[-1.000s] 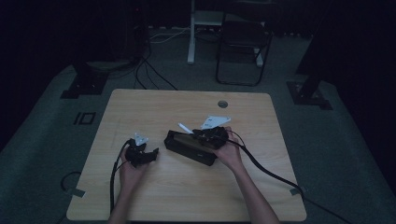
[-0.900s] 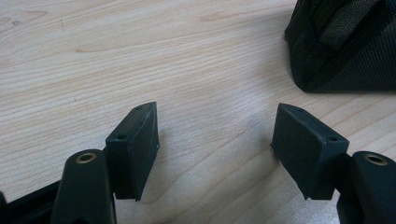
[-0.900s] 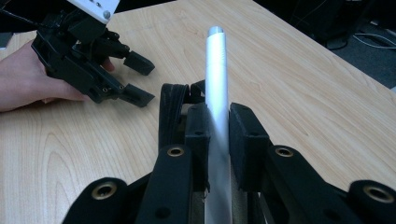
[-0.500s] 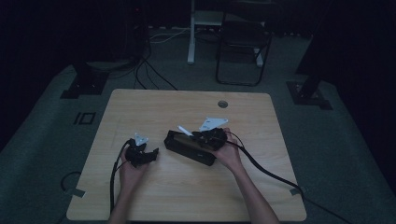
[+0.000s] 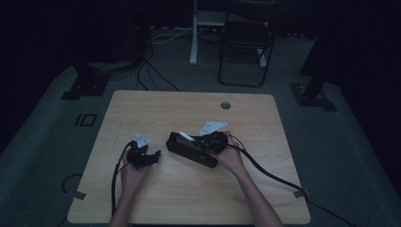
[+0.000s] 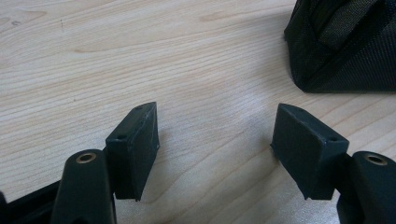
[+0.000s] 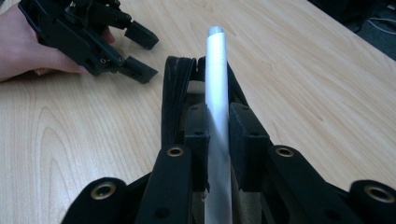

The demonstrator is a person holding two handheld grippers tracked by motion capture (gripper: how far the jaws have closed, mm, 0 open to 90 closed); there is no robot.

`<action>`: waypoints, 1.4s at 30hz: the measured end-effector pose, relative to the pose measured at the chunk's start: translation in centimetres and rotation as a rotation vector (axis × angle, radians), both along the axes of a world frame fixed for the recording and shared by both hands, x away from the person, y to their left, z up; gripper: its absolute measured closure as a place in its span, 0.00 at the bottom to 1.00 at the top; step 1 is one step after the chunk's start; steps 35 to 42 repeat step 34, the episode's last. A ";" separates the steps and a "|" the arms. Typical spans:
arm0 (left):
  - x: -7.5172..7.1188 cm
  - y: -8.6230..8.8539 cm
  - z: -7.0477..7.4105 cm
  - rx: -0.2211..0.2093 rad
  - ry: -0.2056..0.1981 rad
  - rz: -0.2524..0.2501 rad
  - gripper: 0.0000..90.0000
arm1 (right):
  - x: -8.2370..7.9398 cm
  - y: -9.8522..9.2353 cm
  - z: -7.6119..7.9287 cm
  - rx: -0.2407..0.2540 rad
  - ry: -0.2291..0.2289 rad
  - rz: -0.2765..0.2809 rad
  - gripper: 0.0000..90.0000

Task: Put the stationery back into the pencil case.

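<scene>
A black fabric pouch (image 5: 191, 151) lies on the wooden table (image 5: 189, 109), a little right of its middle, and my right gripper (image 5: 197, 141) hovers over it. In the right gripper view that gripper (image 7: 218, 119) is shut on a silvery-white pen (image 7: 215, 70). The pen points away along the top of the pouch (image 7: 175, 98), whose opening lies under it. To the left of the pouch, my left gripper (image 5: 153, 155) rests low over the table. In its own view it (image 6: 215, 130) stands open over bare wood, and a corner of the pouch (image 6: 345, 46) lies ahead on the right.
A round cable hole (image 5: 225, 105) sits near the table's far edge. Cables trail from both grippers toward the near edge. Beyond the table stand a dark chair (image 5: 246, 47) and stand bases on the dim floor.
My right gripper with the pen has edged slightly left and nearer over the pouch. The left gripper has stayed still.
</scene>
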State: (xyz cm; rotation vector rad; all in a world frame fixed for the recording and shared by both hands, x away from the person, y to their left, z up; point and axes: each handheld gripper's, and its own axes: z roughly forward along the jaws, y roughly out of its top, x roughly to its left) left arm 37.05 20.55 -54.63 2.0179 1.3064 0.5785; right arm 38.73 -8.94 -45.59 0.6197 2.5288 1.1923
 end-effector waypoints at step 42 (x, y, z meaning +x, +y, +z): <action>0.0 0.0 0.0 0.001 0.001 -0.002 0.36 | -1.9 -5.7 3.7 0.109 -0.086 -0.188 0.52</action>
